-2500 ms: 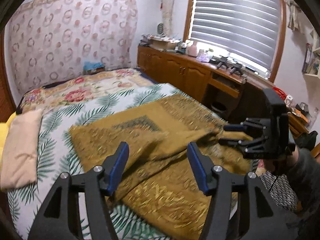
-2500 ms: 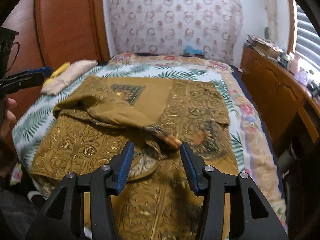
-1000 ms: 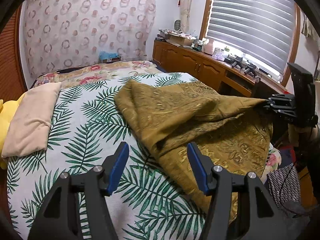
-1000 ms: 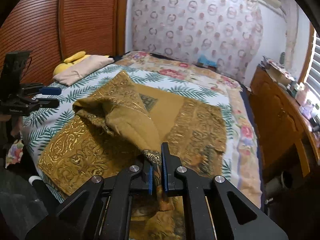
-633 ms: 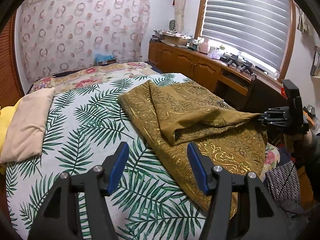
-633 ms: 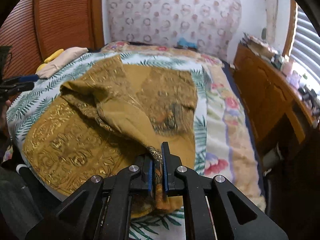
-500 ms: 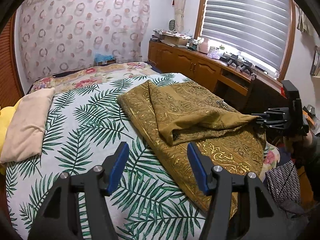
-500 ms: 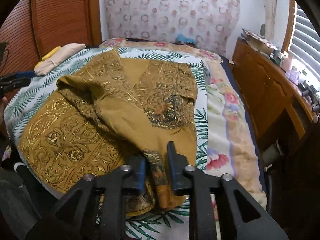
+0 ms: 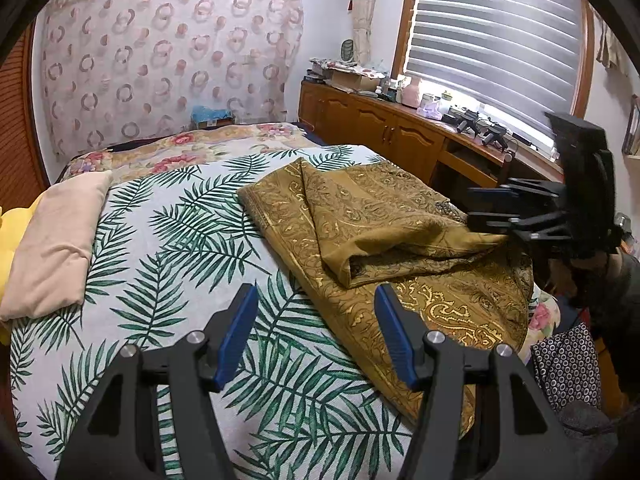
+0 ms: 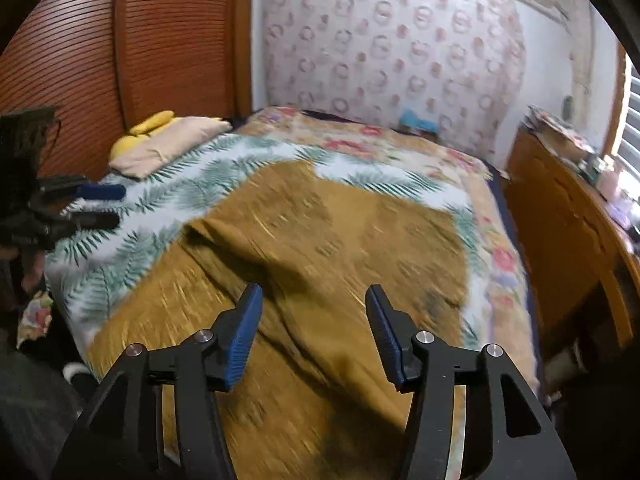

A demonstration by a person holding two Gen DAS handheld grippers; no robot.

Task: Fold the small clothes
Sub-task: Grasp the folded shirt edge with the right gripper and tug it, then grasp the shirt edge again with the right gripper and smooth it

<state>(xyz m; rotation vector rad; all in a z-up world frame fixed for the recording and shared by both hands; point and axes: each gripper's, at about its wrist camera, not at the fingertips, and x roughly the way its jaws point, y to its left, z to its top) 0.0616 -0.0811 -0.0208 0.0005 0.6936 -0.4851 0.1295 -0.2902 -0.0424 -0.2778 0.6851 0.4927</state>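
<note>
A mustard-gold patterned garment [image 9: 380, 232] lies on the bed, one flap folded over itself towards the right edge. In the left wrist view my left gripper [image 9: 314, 304] is open and empty, hovering over the sheet by the garment's near hem. In the same view my right gripper [image 9: 476, 204] hangs just past the folded flap's corner, which lies loose beneath it. The right wrist view is blurred. There the right gripper [image 10: 313, 300] has its jaws opening above the garment [image 10: 320, 240], with no cloth pinched between the blue pads. The left gripper [image 10: 108, 205] shows at the far left.
The bed carries a palm-leaf sheet [image 9: 180, 240], with a beige pillow [image 9: 56, 240] at its left side. Wooden cabinets [image 9: 380, 128] run under the window on the right. A dotted fabric [image 9: 568, 364] hangs off the bed's near right corner. A slatted wooden wall [image 10: 120, 60] stands behind the pillow.
The right gripper, earlier shut on the garment's corner, drew the flap across, then opened and let it drop onto the cloth. The left gripper stayed open and still.
</note>
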